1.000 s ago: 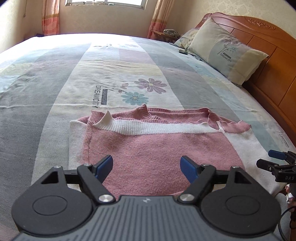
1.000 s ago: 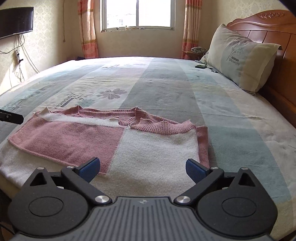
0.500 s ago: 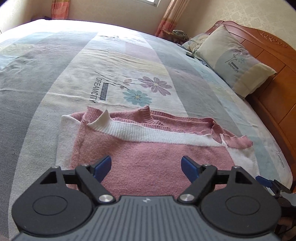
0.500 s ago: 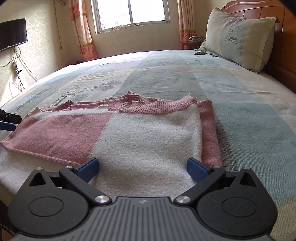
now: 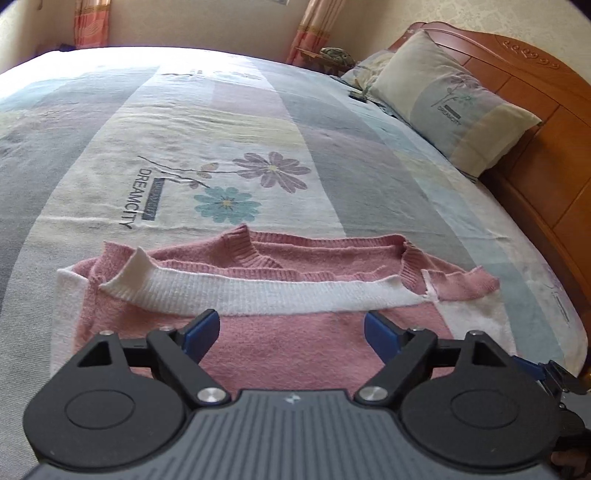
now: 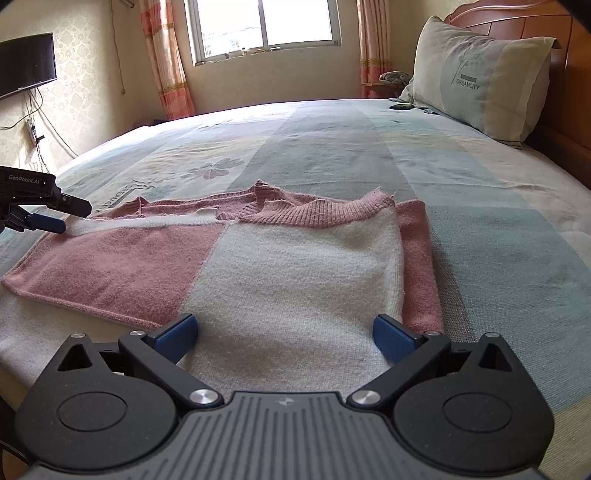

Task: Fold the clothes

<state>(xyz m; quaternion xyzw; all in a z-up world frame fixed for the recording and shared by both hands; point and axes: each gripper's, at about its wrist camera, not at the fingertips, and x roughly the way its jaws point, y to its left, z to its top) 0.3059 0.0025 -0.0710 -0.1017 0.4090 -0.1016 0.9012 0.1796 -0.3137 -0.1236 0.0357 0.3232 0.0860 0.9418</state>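
A pink-and-white knitted sweater [image 5: 280, 343] lies flat on the bed [image 5: 207, 122], close to the near edge, partly folded. In the left wrist view its ribbed pink collar [image 5: 255, 254] points away toward the middle of the bed, and a white ribbed band [image 5: 258, 295] runs across the pink panel just behind the collar, one end of it curling upward. In the right wrist view the sweater [image 6: 295, 280] shows a pink panel on the left and a white panel on the right, with a narrow pink strip along the right edge.

The left claw [image 5: 291, 332] hangs low over the pink panel, its blue fingers [image 5: 201, 330] spread wide apart with nothing between them. The right claw [image 6: 286, 332] sits low over the white panel, equally spread and empty; whether either one touches the knit cannot be told. The left claw also shows at the left edge of the right wrist view, near the white band.

The bed carries a striped spread printed with flowers [image 5: 271, 171] and the word DREAMCITY. A pillow [image 6: 480, 77] leans against the wooden headboard [image 5: 535, 122] on the right. Beyond the bed are a window [image 6: 266, 26] with orange-checked curtains [image 6: 162, 62] and a dark screen [image 6: 26, 62] on the left wall.
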